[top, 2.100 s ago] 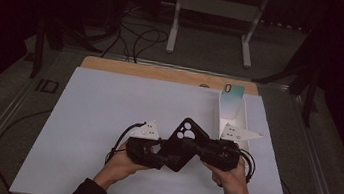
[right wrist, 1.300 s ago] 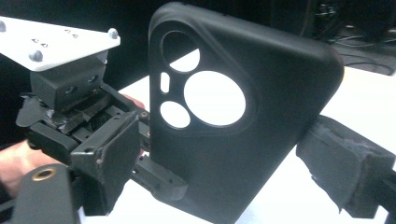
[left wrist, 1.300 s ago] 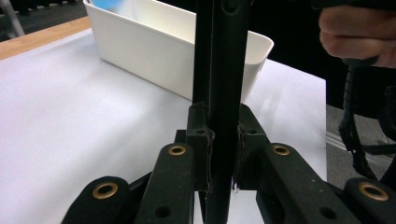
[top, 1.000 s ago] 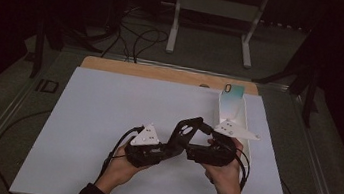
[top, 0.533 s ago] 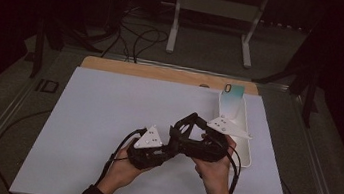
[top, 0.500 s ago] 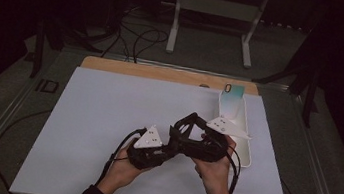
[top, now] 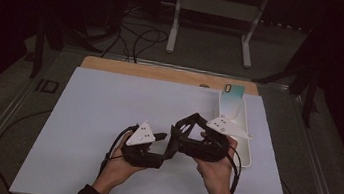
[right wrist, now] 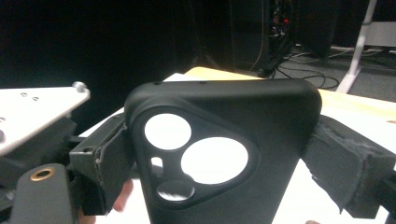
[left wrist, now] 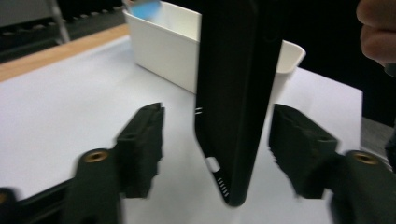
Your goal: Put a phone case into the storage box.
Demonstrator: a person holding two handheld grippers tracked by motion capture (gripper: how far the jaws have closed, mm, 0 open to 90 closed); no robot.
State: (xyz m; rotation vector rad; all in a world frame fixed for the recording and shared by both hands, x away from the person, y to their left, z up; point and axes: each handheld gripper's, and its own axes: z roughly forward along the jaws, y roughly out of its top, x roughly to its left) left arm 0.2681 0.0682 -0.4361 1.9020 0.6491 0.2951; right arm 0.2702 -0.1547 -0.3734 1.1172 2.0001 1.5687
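High view: your worktop (top: 106, 118), a broad white sheet over a wooden board, takes most of the scene, and your two hands meet just below its middle. Toward 2 o'clock from them sits a long white plastic tray (top: 247, 137) with a pale blue card (top: 233, 92) standing at its far end.

Your right tongs (top: 183, 129) point toward 9 o'clock and are clamped on a matte black soft phone case (top: 186, 134) with a triangular camera cut-out. In the right gripper view that case (right wrist: 224, 154) stands upright, and both padded jaws press on its side edges.

Your left tongs (top: 166, 144) sit at 8 o'clock from the right ones, pointing at the case. In the left gripper view the case (left wrist: 236, 102) hangs edge-on between the jaws, its lower corner above the sheet. These jaws have just been opening; they now stand clear of the case on both sides, with a gap at each pad, so they grip nothing. The white tray (left wrist: 168, 51) lies just behind.
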